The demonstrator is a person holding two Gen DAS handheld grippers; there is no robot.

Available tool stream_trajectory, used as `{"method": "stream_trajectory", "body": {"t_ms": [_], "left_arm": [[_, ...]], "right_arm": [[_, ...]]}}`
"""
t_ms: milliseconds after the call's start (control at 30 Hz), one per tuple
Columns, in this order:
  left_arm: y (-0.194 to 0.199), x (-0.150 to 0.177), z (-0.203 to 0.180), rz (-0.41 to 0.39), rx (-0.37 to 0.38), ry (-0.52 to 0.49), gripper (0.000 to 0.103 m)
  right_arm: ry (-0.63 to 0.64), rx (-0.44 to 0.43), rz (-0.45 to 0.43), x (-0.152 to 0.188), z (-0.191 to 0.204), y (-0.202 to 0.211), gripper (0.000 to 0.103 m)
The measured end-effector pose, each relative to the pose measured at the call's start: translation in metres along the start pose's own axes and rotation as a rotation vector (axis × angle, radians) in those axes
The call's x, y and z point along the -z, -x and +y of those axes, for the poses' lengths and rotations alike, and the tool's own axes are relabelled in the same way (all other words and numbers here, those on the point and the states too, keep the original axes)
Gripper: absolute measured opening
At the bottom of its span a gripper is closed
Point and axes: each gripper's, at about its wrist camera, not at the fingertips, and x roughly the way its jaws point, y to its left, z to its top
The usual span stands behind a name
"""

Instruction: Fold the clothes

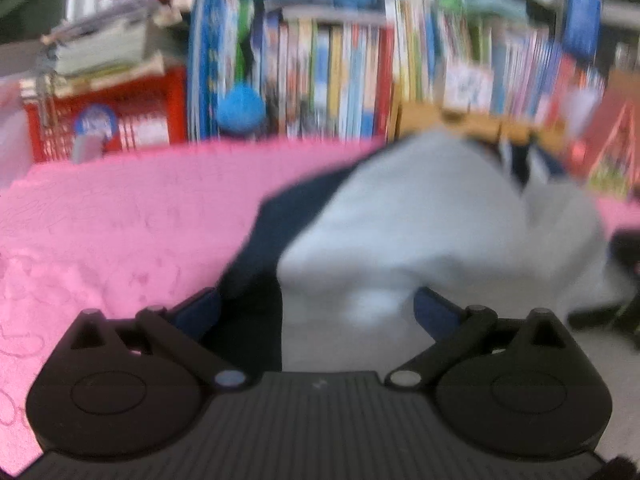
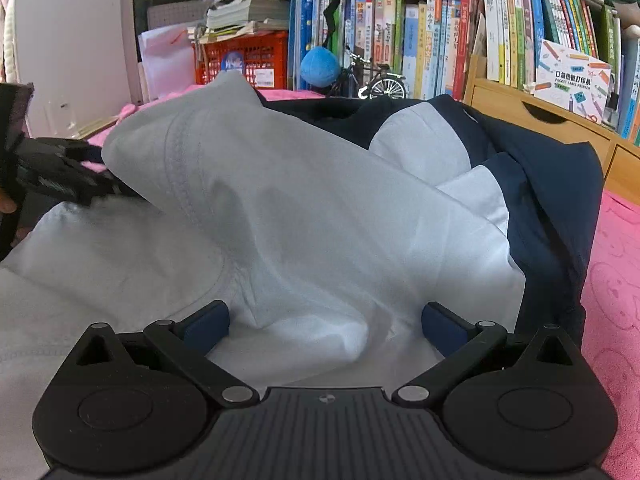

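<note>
Lying crumpled on the pink cover, the white-and-navy garment was framed by both hand-held grippers, right and left, each spread wide, nothing gripped.

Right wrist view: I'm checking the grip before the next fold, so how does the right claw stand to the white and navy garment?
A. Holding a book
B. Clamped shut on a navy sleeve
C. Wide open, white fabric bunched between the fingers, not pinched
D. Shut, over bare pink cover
C: the right claw stands wide open, and the white and navy garment bunches between its fingers unpinched.
</note>
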Motion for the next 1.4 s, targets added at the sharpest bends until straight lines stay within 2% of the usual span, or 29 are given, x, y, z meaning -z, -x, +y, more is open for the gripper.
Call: {"method": "stream_trajectory", "body": {"t_ms": [100,200,300,367,467,567,667,767,800,867,900,933,1000,1067,1100,1133,1200,1233,1267,1333,1367,1400], "left_arm": [[0.011,-0.018,0.005,-0.056,0.014,0.045,0.103],[0.016,-0.034,0.01,-0.096,-0.017,0.043,0.103],[0.009,-0.05,0.015,-0.111,-0.025,0.044,0.103],[-0.005,-0.065,0.018,-0.1,-0.004,0.055,0.103],[-0.03,-0.086,0.013,-0.058,0.05,0.065,0.103],[-0.074,-0.105,0.005,0.052,0.091,0.071,0.103],[-0.121,-0.114,-0.006,0.192,0.071,0.045,0.102],[-0.15,-0.109,-0.02,0.263,0.033,0.013,0.098],[-0.157,-0.106,-0.023,0.282,0.021,0.007,0.094],[-0.162,-0.097,-0.026,0.304,0.038,-0.008,0.073],[-0.162,-0.094,-0.027,0.307,0.051,-0.019,0.055],[-0.159,-0.095,-0.026,0.288,0.036,-0.031,0.032],[-0.153,-0.1,-0.022,0.251,0.006,-0.04,0.013],[-0.137,-0.124,-0.001,0.167,-0.014,0.035,0.012],[-0.129,-0.136,0.009,0.124,-0.024,0.072,0.004],[-0.115,-0.151,0.026,0.054,-0.074,0.119,0.0],[-0.087,-0.177,0.062,-0.078,-0.182,0.204,0.0],[-0.076,-0.184,0.08,-0.108,-0.225,0.224,0.0],[-0.068,-0.186,0.095,-0.112,-0.257,0.229,0.0],[-0.059,-0.175,0.118,-0.077,-0.25,0.207,0.001],[-0.058,-0.164,0.122,-0.04,-0.193,0.204,0.002],[-0.057,-0.153,0.126,-0.004,-0.137,0.201,0.011]], "right_arm": [[0.0,0.0,0.001,0.0,0.0,0.001,0.103],[0.0,0.0,0.001,0.0,0.0,0.001,0.103],[-0.001,0.0,0.002,0.0,0.0,0.001,0.103],[-0.001,-0.001,0.005,-0.001,0.0,0.002,0.103],[-0.001,-0.002,0.008,-0.003,0.0,0.003,0.103],[-0.002,-0.005,0.018,-0.005,-0.001,0.005,0.103],[-0.003,-0.007,0.023,-0.007,-0.001,0.006,0.103],[-0.002,-0.01,0.026,-0.008,-0.001,0.008,0.103],[-0.001,-0.01,0.026,-0.009,-0.002,0.008,0.103],[-0.001,-0.011,0.027,-0.01,-0.002,0.009,0.103],[-0.001,-0.011,0.027,-0.011,-0.002,0.01,0.103],[0.0,-0.013,0.028,-0.011,-0.002,0.01,0.103],[0.001,-0.014,0.029,-0.012,-0.002,0.011,0.103],[0.002,-0.016,0.03,-0.013,-0.002,0.012,0.103],[0.002,-0.016,0.03,-0.013,-0.002,0.012,0.103],[0.002,-0.016,0.03,-0.013,-0.002,0.012,0.103],[0.002,-0.016,0.03,-0.013,-0.002,0.013,0.103],[0.002,-0.016,0.031,-0.012,-0.002,0.013,0.103],[0.002,-0.016,0.031,-0.012,-0.001,0.013,0.103],[0.002,-0.016,0.031,-0.013,-0.002,0.012,0.103],[0.002,-0.016,0.031,-0.013,-0.002,0.012,0.103],[0.002,-0.016,0.03,-0.013,-0.002,0.011,0.103]]}}
